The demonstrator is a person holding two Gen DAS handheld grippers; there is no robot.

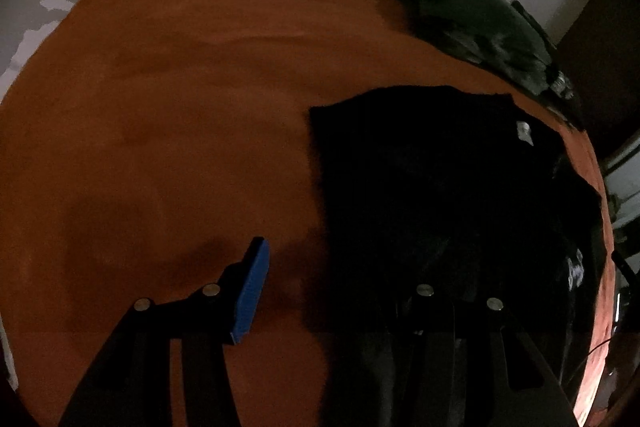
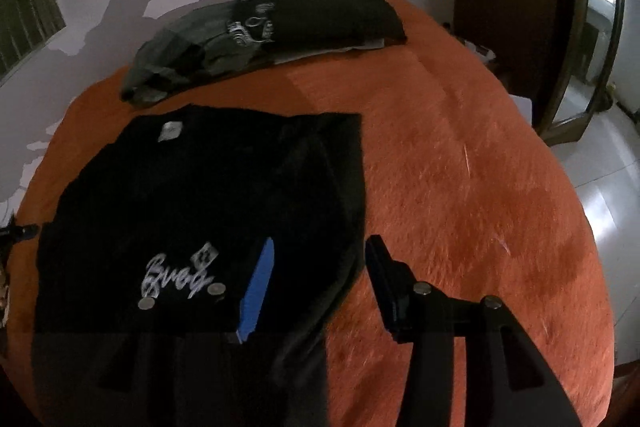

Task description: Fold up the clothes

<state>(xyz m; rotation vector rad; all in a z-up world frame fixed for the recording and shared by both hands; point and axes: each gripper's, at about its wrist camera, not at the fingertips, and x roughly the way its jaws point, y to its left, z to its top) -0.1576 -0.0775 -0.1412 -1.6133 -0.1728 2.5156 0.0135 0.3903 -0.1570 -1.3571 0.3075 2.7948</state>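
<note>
A black T-shirt (image 2: 208, 195) with white script lettering lies partly folded on the orange bed cover (image 2: 460, 167). It also shows in the left wrist view (image 1: 440, 195), dark and hard to read. My right gripper (image 2: 316, 267) is open, its blue-padded finger (image 2: 258, 291) over the shirt's right part and the other finger past the shirt's right edge over the cover. My left gripper (image 1: 332, 275) is open at the shirt's left edge; its blue pad (image 1: 252, 291) is over the orange cover, and the other finger is lost against the black cloth.
A pile of dark folded clothes (image 2: 264, 31) lies at the far side of the bed, also seen in the left wrist view (image 1: 472, 23). A white wall is behind. A wooden door frame (image 2: 552, 27) and tiled floor (image 2: 600, 195) are to the right.
</note>
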